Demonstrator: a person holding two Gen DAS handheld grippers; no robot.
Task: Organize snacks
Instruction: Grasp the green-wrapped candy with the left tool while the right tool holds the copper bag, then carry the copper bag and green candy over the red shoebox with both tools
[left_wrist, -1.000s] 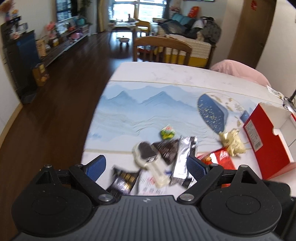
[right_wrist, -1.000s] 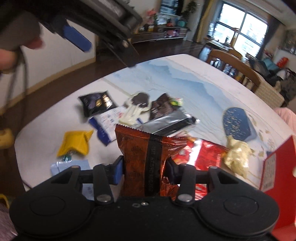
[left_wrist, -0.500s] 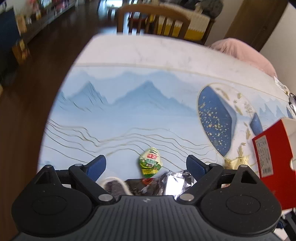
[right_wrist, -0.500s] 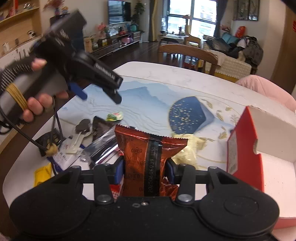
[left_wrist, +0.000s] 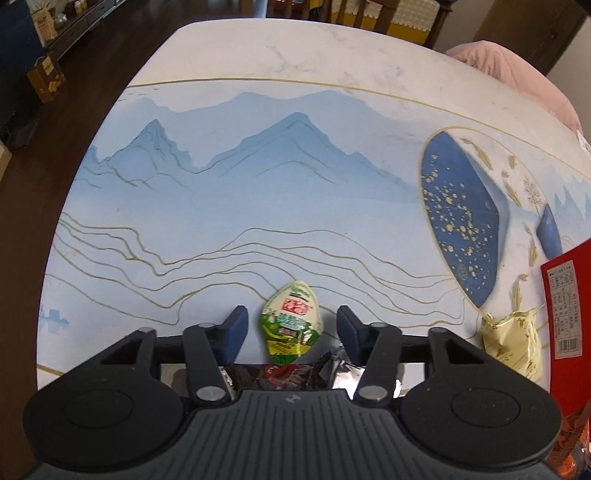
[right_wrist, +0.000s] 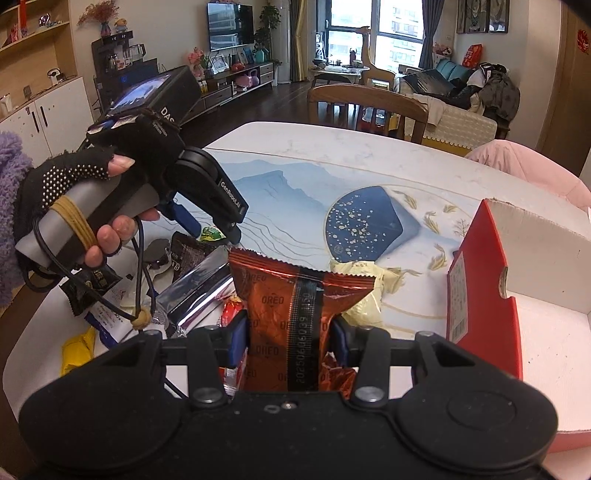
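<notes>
While right gripper (right_wrist: 288, 341) clamps Oreo packet (right_wrist: 295, 314), left gripper (left_wrist: 291, 326) jaws closing around green snack (left_wrist: 291, 321), untouched.

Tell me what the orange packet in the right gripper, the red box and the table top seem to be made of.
Orange packet: glossy plastic or foil film, crinkled, with a jagged sealed edge. Red box: cardboard, printed red outside, plain white inside; its torn rim shows a rough paper edge. Table: looks like polished marble or an imitation, with grey veining and a printed or inlaid blue mountain scene; hard to tell which.

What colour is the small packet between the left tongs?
Green and cream with a red label; clearest in the left wrist view.
</notes>
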